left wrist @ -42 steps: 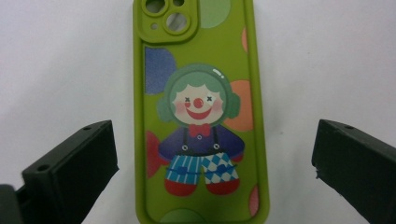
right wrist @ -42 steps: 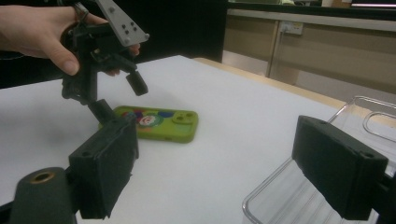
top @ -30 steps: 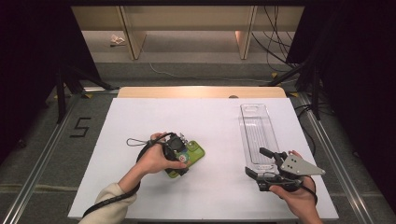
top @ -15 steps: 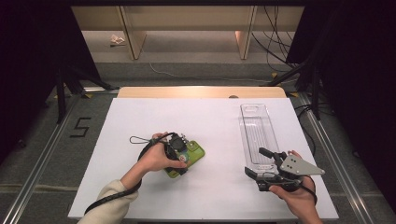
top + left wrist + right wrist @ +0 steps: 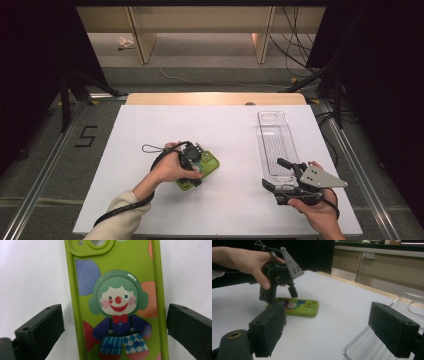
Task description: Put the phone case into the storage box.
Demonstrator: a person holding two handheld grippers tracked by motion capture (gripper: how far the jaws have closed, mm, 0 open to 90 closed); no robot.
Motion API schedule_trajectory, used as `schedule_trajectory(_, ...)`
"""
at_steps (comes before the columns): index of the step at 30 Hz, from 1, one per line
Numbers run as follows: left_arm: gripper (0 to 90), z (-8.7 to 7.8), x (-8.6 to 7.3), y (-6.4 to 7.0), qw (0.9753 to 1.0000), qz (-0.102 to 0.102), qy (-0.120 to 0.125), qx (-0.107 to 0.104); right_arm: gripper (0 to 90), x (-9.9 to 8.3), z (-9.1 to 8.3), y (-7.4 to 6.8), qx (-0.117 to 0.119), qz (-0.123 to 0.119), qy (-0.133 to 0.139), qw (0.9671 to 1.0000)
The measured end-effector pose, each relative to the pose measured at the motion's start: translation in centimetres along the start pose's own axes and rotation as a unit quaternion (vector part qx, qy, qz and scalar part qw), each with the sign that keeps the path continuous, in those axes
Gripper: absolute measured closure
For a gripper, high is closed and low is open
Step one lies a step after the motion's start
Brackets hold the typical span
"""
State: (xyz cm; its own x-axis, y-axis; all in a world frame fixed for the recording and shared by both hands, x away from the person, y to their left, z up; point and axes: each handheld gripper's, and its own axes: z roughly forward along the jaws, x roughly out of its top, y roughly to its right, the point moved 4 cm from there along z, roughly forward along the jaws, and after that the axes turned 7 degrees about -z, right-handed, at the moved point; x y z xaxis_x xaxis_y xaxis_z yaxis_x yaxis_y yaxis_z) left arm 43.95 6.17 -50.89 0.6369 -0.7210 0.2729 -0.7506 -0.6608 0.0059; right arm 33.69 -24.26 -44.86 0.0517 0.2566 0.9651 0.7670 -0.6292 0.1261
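At table centre-left, the left gripper (image 5: 192,167) is hovering over the green phone case (image 5: 117,302), jaws spread either side — not yet pinching it. The case is lying flat on the white table (image 5: 230,130). Further right, the right gripper (image 5: 282,180) is waiting spread beside the clear tray (image 5: 272,135). Grasp and any transfer are remaining — the case's lower end is cut off.

White surface (image 5: 225,130) with wooden far edge (image 5: 215,98). Floor mark "5" (image 5: 86,136) left of it. Cables (image 5: 295,47) on floor beyond, crumpled paper (image 5: 125,43) far left.
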Motion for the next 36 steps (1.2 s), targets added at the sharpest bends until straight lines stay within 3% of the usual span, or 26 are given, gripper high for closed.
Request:
schedule_trajectory(19, 5.3, 0.26, 0.43, -0.09, 0.9994, -0.004, -0.032, -0.014, 15.7, -0.04, 0.04, -0.03, 0.001, -0.001, -0.001, 1.0000)
schedule_trajectory(26, 5.3, 0.38, 0.52, -0.09, 0.9993, -0.012, -0.032, -0.018, 15.7, -0.04, 0.03, 0.00, 0.000, -0.001, -0.001, 1.0000)
schedule_trajectory(36, 5.8, 0.35, 0.63, -0.14, 0.9990, -0.006, -0.041, -0.018, 15.7, -0.05, 0.03, -0.02, 0.001, -0.001, -0.002, 1.0000)
